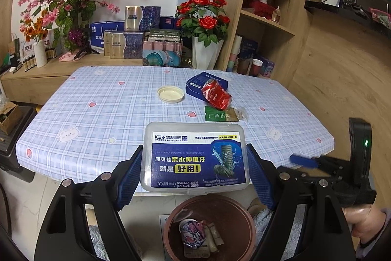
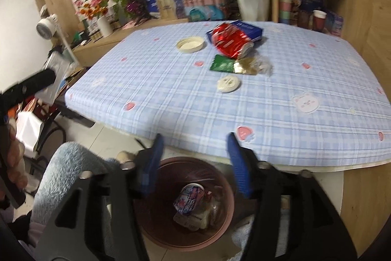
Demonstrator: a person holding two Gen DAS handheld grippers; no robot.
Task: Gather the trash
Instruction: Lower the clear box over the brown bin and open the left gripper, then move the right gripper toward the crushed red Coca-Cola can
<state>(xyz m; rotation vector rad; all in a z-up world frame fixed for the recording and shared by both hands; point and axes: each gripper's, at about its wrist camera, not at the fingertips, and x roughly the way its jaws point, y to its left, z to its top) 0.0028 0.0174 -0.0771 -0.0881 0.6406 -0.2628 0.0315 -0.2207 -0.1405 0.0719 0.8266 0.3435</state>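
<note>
My left gripper (image 1: 195, 168) is shut on a translucent plastic box (image 1: 195, 158) with a blue label, held over the table's front edge above a brown trash bin (image 1: 171, 224). The bin (image 2: 224, 190) holds a yogurt cup (image 1: 193, 234) and other scraps. My right gripper (image 2: 195, 158) is open and empty above the bin. On the table (image 2: 171, 94) lie a crushed red can (image 2: 229, 40), a blue box (image 2: 246, 29), a cream lid (image 2: 190, 43), a green sachet (image 2: 221, 63), a gold wrapper (image 2: 246, 66) and a small white round lid (image 2: 228, 84).
A low wooden cabinet with boxes, flower vases and red roses (image 1: 202, 14) stands behind the table. A shelf unit (image 1: 273, 4) is at the right. A fluffy blue-grey sleeve (image 2: 66, 168) shows at lower left. The right gripper (image 1: 330, 163) appears in the left wrist view.
</note>
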